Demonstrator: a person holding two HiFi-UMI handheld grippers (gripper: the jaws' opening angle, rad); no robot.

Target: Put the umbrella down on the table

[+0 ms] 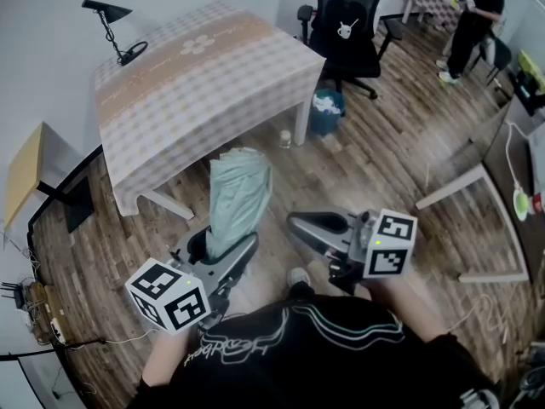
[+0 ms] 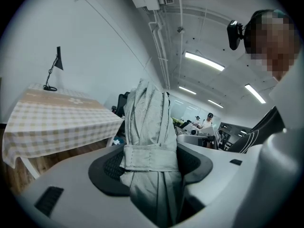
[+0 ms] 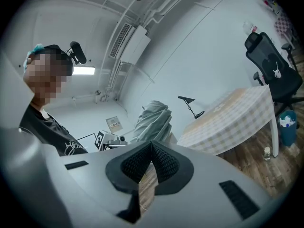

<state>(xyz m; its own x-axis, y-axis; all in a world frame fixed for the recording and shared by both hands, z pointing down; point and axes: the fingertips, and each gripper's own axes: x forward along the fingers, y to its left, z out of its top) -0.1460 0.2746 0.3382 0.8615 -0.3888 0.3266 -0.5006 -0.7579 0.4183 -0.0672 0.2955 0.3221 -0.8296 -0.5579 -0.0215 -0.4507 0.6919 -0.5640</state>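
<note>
A folded pale grey-green umbrella (image 1: 238, 194), strapped round its middle, stands upright in my left gripper (image 1: 223, 250), which is shut on its lower part. In the left gripper view the umbrella (image 2: 149, 141) fills the gap between the dark pads (image 2: 111, 167). The table (image 1: 204, 75) with a checked cloth lies ahead and to the left, and the umbrella's top reaches about its near edge. My right gripper (image 1: 298, 224) is beside the umbrella on the right, shut, with nothing in it. Its pads (image 3: 164, 163) meet at the tips. That view also shows the umbrella (image 3: 153, 120) and the table (image 3: 232, 118).
A black desk lamp (image 1: 115, 28) stands at the table's far left corner. A black office chair (image 1: 345, 24) and a blue bin (image 1: 326, 112) are beyond the table's right end. A white table frame (image 1: 490, 228) is to the right. A person (image 1: 473, 15) is far back.
</note>
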